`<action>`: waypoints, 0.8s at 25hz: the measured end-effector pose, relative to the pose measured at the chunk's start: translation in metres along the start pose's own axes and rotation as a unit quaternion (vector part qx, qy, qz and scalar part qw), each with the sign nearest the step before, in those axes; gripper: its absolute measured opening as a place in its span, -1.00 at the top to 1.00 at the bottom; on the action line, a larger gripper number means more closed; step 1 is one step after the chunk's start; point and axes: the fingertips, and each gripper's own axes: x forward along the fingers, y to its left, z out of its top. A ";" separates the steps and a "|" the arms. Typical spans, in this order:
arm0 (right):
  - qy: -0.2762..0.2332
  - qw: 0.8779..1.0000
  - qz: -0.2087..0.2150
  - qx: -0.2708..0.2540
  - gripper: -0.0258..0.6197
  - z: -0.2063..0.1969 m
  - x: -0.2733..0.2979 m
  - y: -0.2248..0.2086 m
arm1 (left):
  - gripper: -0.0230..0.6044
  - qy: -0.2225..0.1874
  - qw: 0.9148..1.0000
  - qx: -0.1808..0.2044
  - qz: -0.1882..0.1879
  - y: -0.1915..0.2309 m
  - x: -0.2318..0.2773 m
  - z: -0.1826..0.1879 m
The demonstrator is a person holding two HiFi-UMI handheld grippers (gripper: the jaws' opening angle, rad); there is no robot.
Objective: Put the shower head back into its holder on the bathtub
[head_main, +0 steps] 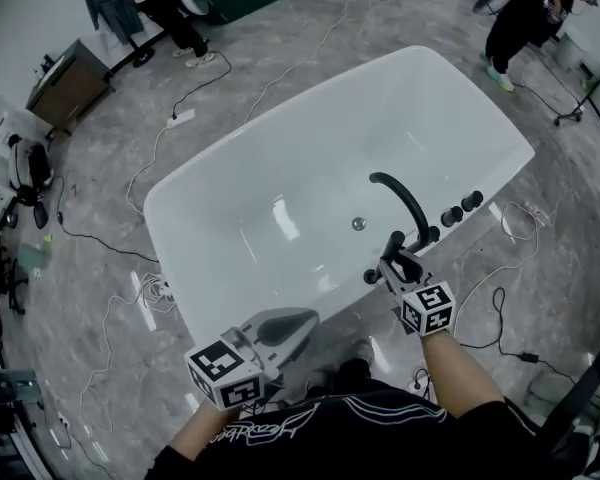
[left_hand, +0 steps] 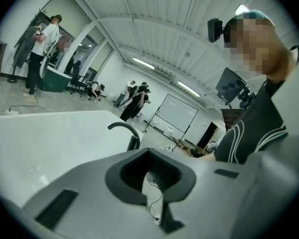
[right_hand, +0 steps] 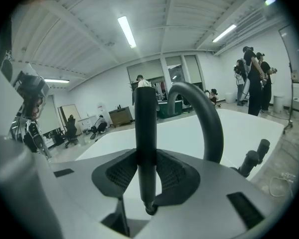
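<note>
R grip: our right gripper [head_main: 400, 268] is clamped on the slim black rod-shaped shower head [right_hand: 145, 133], upright, held mid-handle
L grip: our left gripper [left_hand: 150, 178] is pressed shut w/ nothing in it, back near our body
Where: shower head is over the rim of the glossy white bathtub [head_main: 160, 208], beside the curved black metal spout [head_main: 400, 193]
Do it well: we keep it vertical, line its bottom end w/ the socket, lower slowly, release only once seated

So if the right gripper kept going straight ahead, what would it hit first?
Probably the black faucet spout, arching just beyond the shower head the right gripper grips; otherwise the bathtub.
</note>
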 end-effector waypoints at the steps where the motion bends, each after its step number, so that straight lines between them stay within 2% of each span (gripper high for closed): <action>1: 0.004 1.000 -0.001 0.002 0.54 -0.005 0.003 -0.003 | 0.91 0.003 1.000 -0.001 0.003 0.001 0.000 -0.002; 8: 0.041 0.999 -0.005 -0.005 0.54 -0.040 0.028 -0.005 | 0.91 0.008 0.999 -0.027 0.022 0.015 -0.007 -0.014; 20: 0.127 0.989 -0.009 -0.080 0.54 -0.097 0.031 0.009 | 0.91 0.002 0.999 -0.042 0.027 0.018 -0.016 -0.026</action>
